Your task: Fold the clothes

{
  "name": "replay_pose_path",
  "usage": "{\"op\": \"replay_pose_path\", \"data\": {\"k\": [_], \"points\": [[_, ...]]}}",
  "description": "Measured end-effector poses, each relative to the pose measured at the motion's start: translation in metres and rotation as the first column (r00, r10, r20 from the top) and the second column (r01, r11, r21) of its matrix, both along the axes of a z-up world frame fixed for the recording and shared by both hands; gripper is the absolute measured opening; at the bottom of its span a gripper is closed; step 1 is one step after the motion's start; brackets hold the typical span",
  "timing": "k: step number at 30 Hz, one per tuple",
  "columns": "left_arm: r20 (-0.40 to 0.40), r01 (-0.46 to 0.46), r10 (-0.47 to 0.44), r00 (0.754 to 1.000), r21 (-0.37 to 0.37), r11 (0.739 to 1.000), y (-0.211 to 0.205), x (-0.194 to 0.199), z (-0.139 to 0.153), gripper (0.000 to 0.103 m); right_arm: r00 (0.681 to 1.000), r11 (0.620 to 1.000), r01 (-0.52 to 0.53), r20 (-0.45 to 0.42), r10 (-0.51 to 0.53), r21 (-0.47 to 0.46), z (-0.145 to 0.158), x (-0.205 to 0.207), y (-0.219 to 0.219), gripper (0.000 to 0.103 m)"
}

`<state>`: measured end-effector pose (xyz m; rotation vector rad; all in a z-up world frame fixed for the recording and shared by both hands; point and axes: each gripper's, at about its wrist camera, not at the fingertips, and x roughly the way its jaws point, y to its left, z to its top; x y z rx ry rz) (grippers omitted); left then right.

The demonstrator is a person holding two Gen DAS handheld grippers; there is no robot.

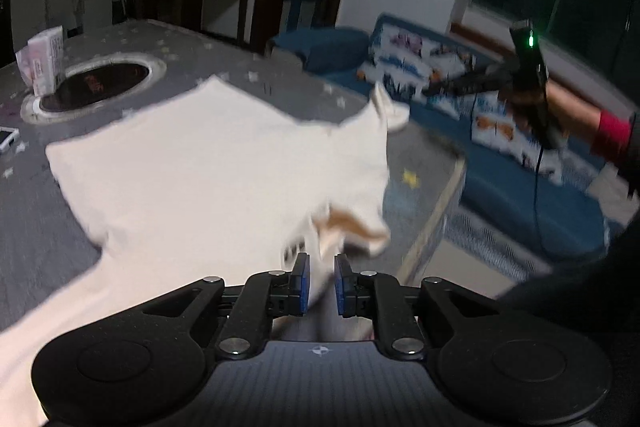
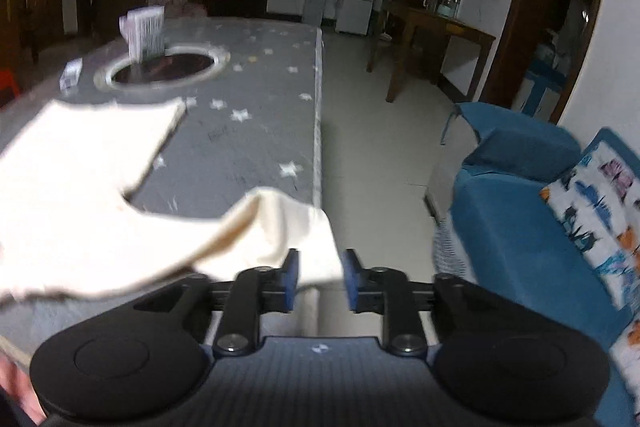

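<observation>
One cream garment (image 1: 208, 163) across the table (image 1: 48, 239), centre frame. One round opening (image 1: 96, 87) upper left, one box (image 1: 44, 61) beside it, one phone (image 1: 8, 139) at left edge. Two grippers: left gripper (image 1: 321, 281), right gripper (image 2: 320, 277). One blue sofa (image 2: 520, 227), right.

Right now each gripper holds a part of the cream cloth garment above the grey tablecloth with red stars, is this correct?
Nearly correct. The stars on the grey tablecloth are white and pale yellow, not red, as the right wrist view shows. The left gripper and right gripper do each hold the cream cloth garment.

Cream garment (image 1: 208, 163) on grey star-patterned tablecloth (image 2: 256, 131); blue sofa (image 2: 516, 227) beside.
</observation>
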<state>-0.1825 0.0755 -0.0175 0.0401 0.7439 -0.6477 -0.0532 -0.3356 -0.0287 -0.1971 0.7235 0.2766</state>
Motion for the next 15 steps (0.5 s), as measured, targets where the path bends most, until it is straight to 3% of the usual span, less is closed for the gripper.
{"op": "replay_pose_path", "data": {"k": [7,9,11,15], "points": [[0.009,-0.005,0.006,1.0,-0.079,0.997,-0.026,0.029,-0.001,0.031,0.995,0.979,0.051,-0.093,-0.034,0.195,-0.006,0.037,0.009,0.029],[-0.004,0.015,-0.015,1.0,-0.102,0.995,-0.037,0.038,-0.007,0.032,0.991,0.966,0.077,-0.124,-0.048,0.246,-0.01,0.049,0.013,0.034],[-0.019,0.035,-0.038,0.999,-0.12,0.992,-0.048,0.045,-0.012,0.032,0.988,0.962,0.111,-0.134,-0.079,0.25,-0.014,0.06,0.019,0.047],[-0.048,0.061,-0.066,0.997,-0.106,0.993,-0.064,0.052,-0.024,0.032,0.982,0.964,0.153,-0.143,-0.123,0.217,-0.021,0.073,0.03,0.043]]}}
